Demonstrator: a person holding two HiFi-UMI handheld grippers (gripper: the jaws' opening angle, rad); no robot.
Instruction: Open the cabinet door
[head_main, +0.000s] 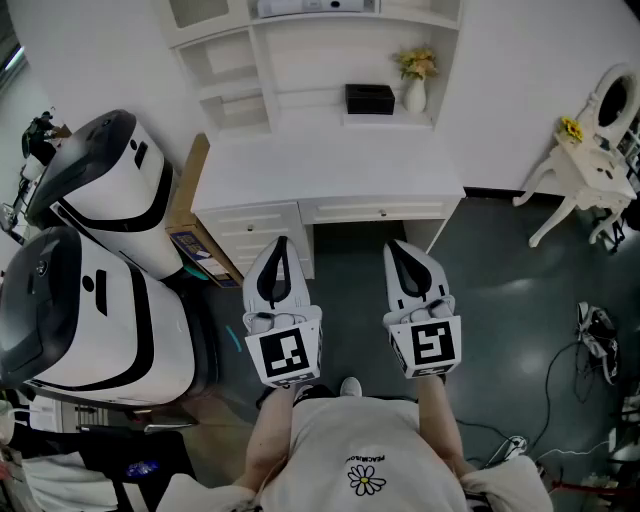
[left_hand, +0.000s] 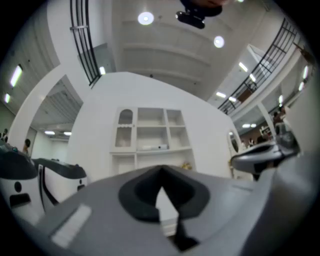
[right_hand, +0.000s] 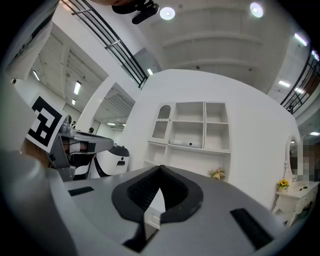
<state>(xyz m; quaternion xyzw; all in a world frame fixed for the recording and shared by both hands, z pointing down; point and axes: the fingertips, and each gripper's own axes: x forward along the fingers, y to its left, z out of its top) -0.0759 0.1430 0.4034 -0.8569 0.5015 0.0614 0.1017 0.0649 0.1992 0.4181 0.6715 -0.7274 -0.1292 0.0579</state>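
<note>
Fingers (head_main: 268, 282) of the left gripper (head_main: 280, 243) and the right gripper (head_main: 401, 246) are closed together on nothing, near the front edge of the desk (head_main: 330, 170); dark floor (head_main: 500, 300) spreads rightward.

The white painted desk (head_main: 330, 170) looks smooth and matt, while the dark grey floor (head_main: 500, 320) is polished and reflective. The two rounded white-and-black machine shells (head_main: 110, 195) are glossy plastic, the flat brown board (head_main: 185, 195) beside the desk looks like matt cardboard, and the left tool (head_main: 279, 246) and right tool (head_main: 399, 246) have smooth white plastic casings around ribbed black pads (right_hand: 145, 187).
</note>
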